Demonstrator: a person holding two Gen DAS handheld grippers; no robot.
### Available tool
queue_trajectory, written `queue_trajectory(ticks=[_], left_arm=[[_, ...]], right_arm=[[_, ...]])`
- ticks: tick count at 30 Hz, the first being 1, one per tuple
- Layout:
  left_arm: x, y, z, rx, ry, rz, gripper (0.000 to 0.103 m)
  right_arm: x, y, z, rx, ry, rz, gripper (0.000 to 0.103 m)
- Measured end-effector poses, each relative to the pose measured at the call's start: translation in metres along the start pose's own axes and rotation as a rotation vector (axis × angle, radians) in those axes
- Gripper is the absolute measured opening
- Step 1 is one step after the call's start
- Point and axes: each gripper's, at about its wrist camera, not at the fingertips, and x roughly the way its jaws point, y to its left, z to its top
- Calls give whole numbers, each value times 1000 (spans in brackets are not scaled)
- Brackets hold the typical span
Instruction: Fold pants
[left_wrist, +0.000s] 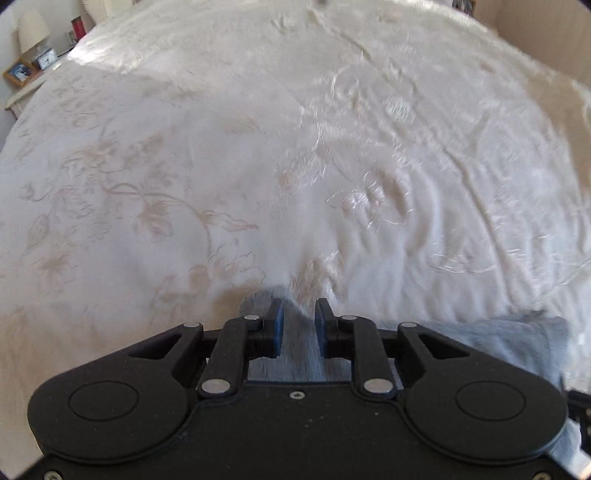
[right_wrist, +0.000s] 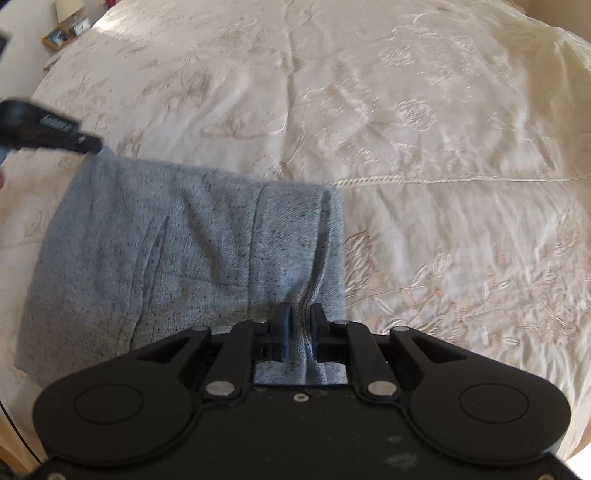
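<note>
The grey pants (right_wrist: 177, 236) lie folded on the cream bedspread (right_wrist: 424, 129), seen mainly in the right wrist view. My right gripper (right_wrist: 301, 314) is shut on the near right edge of the pants, with bunched fabric between its blue pads. My left gripper (left_wrist: 298, 310) has grey pants fabric (left_wrist: 301, 347) between its pads with a small gap showing; it holds the far left corner. It also shows in the right wrist view (right_wrist: 88, 142) as a black shape at the pants' far left corner. More of the pants shows at the right in the left wrist view (left_wrist: 517, 343).
The embroidered bedspread (left_wrist: 258, 147) covers the whole bed. A bedside table (left_wrist: 22, 88) with a lamp (left_wrist: 31, 31), a picture frame (left_wrist: 20, 72) and small items stands at the far left. A cord seam (right_wrist: 443, 180) runs across the bedspread.
</note>
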Motion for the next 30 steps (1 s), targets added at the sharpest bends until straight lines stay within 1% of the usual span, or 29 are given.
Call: queue_trajectory(ticks=[1, 2, 3, 6, 8, 11, 13, 15, 16, 17, 18, 19, 20, 21, 23, 25, 26, 27, 29, 30], left_arm=[[-12, 2, -8, -14, -10, 0, 32], [-24, 4, -18, -24, -19, 7, 39], [-34, 4, -29, -32, -29, 17, 44], [-52, -3, -63, -37, -30, 55, 44], [-52, -10, -84, -31, 11, 56, 44], [-41, -24, -109, -14, 101, 36, 45], [-35, -31, -124, -13, 121, 51, 46], [-26, -35, -136, -18, 130, 85, 51], [-22, -34, -140, -32, 128, 92, 53], [-17, -33, -141, -44, 127, 106, 58], [-13, -31, -141, -56, 130, 121, 64], [-11, -27, -140, -76, 135, 126, 68], [-9, -22, -139, -103, 144, 124, 74], [-7, -16, -139, -129, 154, 111, 77], [-8, -2, -138, -189, 170, 59, 77], [-18, 10, -138, -247, 159, 17, 72], [-25, 14, -136, -255, 135, 16, 67], [-33, 16, -135, -246, 105, 30, 66], [-44, 20, -131, -218, 48, 68, 66], [-45, 23, -128, -212, 36, 73, 66]], right_arm=[[-7, -2, 0, 6, -20, -19, 13], [-17, -3, 1, 3, -53, -40, 18], [-25, -3, 1, -6, -83, -44, 18], [-39, 2, 2, -28, -135, -23, 22], [-38, 10, 0, -38, -140, -9, 27], [-27, 27, -8, -67, -116, 2, 28], [-17, 33, -16, -79, -76, 5, 28], [-3, 35, -24, -83, -21, -23, 29], [2, 36, -30, -86, -10, -40, 32], [6, 35, -34, -88, -15, -45, 36], [9, 33, -37, -90, -21, -45, 38], [12, 31, -38, -92, -21, -44, 40], [14, 28, -38, -89, -17, -40, 41], [15, 26, -38, -79, -15, -35, 42], [15, 18, -37, -42, -6, -15, 43], [13, 9, -36, 5, 4, 12, 43], [9, 4, -34, 31, 0, 33, 44], [5, -1, -33, 51, -6, 49, 44], [1, -10, -31, 71, -19, 63, 46], [1, -15, -30, 74, -27, 67, 46]])
